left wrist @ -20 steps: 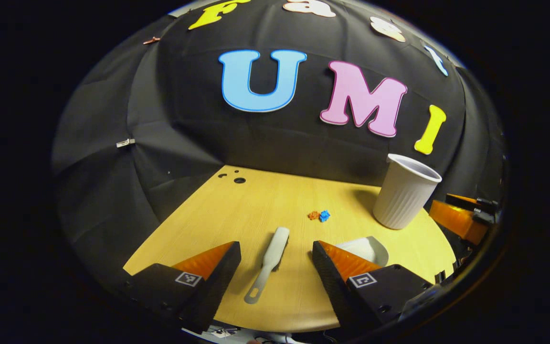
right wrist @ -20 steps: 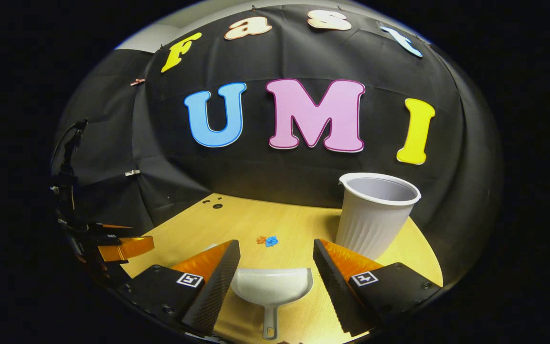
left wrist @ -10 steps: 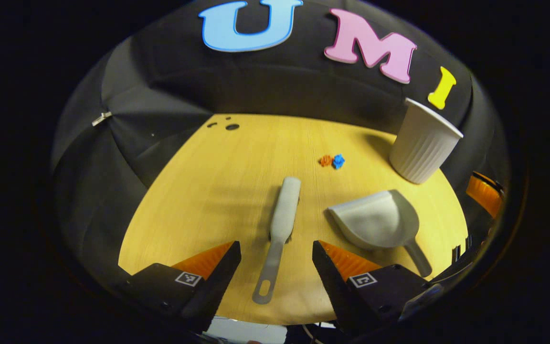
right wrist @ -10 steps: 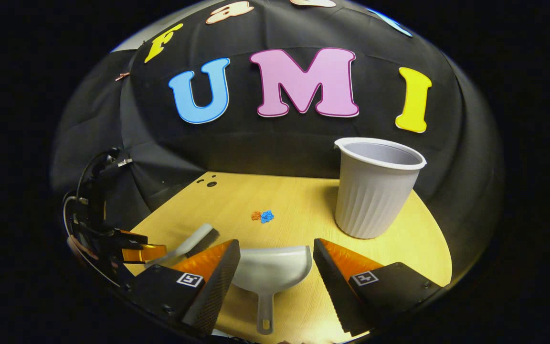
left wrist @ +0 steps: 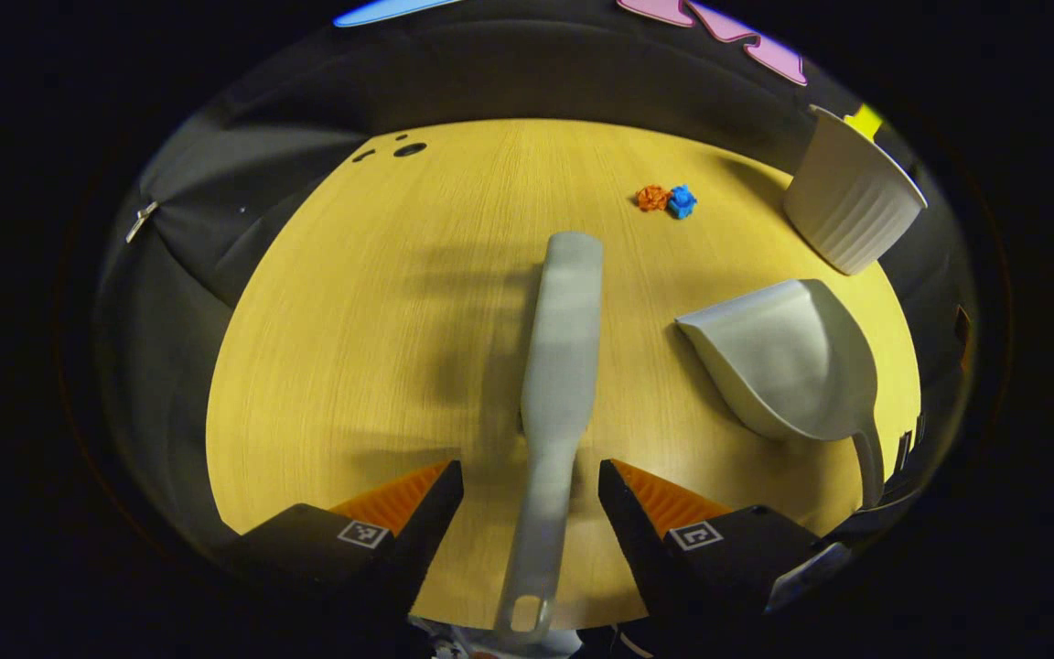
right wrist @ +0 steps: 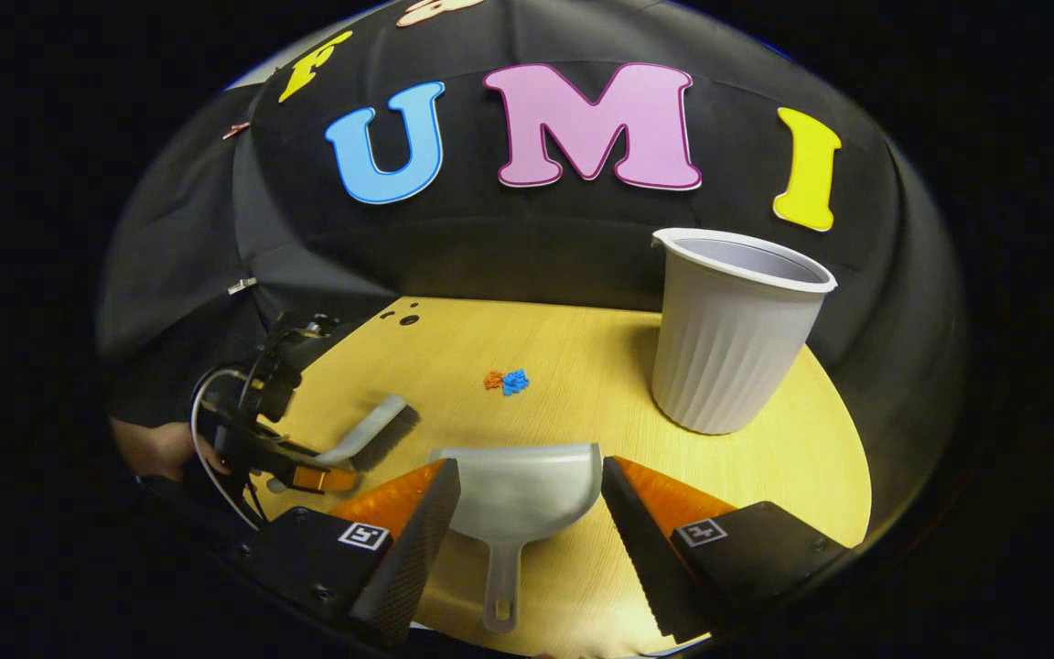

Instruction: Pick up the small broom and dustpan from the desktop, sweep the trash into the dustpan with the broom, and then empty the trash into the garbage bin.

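You are at the pick-up step: your left gripper (left wrist: 531, 485) is spread wide around the broom (left wrist: 556, 366) handle, and your right gripper (right wrist: 531, 485) is spread around the dustpan (right wrist: 518, 494), neither one gripping. Next, lower each and close it on its handle.

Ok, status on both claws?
Left claw open, straddling broom handle. Right claw open over dustpan. Trash unswept. Nothing in the way.

Left gripper (left wrist: 531, 485) descended and tilted toward the table; the broom (left wrist: 560, 366) handle came between its open fingers. Right gripper (right wrist: 531, 485) advanced over the dustpan (right wrist: 520, 494) handle.
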A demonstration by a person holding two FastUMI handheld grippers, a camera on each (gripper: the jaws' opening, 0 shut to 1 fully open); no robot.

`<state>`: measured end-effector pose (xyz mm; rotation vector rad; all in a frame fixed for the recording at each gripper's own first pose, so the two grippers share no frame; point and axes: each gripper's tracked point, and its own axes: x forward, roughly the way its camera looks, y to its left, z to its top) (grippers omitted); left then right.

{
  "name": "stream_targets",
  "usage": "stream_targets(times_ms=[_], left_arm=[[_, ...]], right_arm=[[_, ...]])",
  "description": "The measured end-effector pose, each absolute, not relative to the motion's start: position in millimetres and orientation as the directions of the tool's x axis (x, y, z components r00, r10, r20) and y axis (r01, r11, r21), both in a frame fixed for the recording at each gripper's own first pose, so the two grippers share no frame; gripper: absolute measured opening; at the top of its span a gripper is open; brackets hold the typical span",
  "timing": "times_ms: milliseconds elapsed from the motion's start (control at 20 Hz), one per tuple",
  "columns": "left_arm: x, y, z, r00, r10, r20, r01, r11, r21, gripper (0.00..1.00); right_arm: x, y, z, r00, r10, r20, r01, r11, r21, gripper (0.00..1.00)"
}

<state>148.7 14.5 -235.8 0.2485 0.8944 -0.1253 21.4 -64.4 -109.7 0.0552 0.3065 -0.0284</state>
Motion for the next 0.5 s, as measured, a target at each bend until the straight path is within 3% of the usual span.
stream_targets(times_ms=[250, 300, 500], left_arm=[[158.3, 13.3, -249.6, 0.588, 0.012, -0.809, 0.211, 0.963, 0.167, 0.87], [160.9, 11.9, -248.7, 0.6, 0.003, -0.8, 0.216, 0.962, 0.165, 0.76], [166.7, 6.2, -248.8, 0.622, -0.014, -0.783, 0.243, 0.954, 0.177, 0.58]], right_arm=[[22.4, -66.8, -119.9, 0.941, -0.015, -0.337, 0.036, 0.998, 0.056, 0.97], [22.6, -67.7, -123.3, 0.938, -0.016, -0.347, 0.039, 0.997, 0.061, 0.97], [20.7, -66.6, -142.9, 0.912, 0.0, -0.411, 0.041, 0.995, 0.09, 0.97]])
